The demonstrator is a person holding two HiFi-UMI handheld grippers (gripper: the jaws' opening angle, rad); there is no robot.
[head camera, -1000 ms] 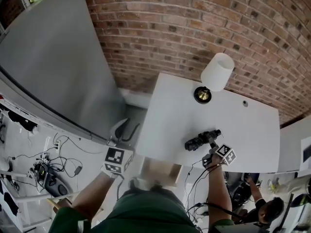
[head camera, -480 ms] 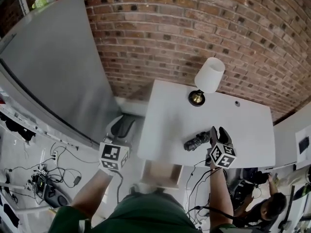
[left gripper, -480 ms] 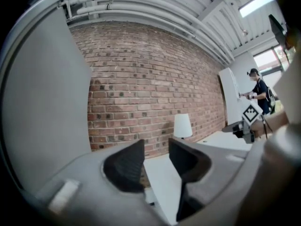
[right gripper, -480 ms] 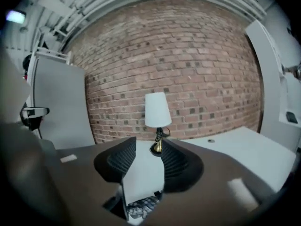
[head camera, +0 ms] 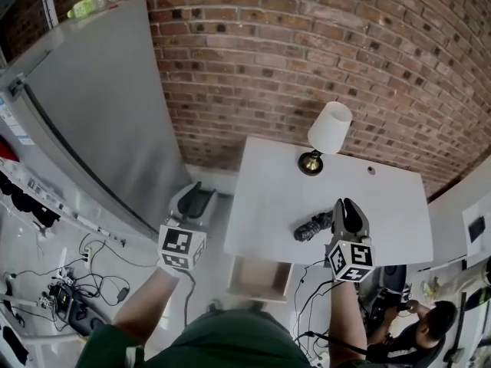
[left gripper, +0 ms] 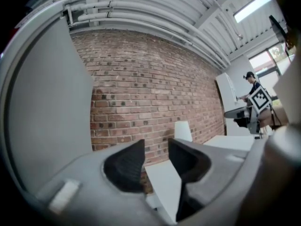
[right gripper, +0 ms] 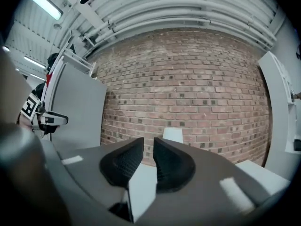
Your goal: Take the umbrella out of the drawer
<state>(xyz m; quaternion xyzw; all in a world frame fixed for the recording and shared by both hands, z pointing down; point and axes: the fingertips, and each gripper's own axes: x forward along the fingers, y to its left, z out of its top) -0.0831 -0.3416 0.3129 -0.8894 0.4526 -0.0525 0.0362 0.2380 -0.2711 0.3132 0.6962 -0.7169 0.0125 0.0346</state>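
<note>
Two grippers are being held level: the left gripper (left gripper: 156, 157) with jaws apart around nothing, the right gripper (right gripper: 148, 159) with jaws closed on nothing. One umbrella (head camera: 313, 226) is lying on the table (head camera: 268, 198), right of centre; one drawer (head camera: 259, 278) below is standing open, bare wood showing.

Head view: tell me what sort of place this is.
Probably a lab or workshop rather than a home: a bare brick wall, a tangle of cables lying about, and exposed ceiling pipes. A white table with a lamp stands against the wall.
</note>
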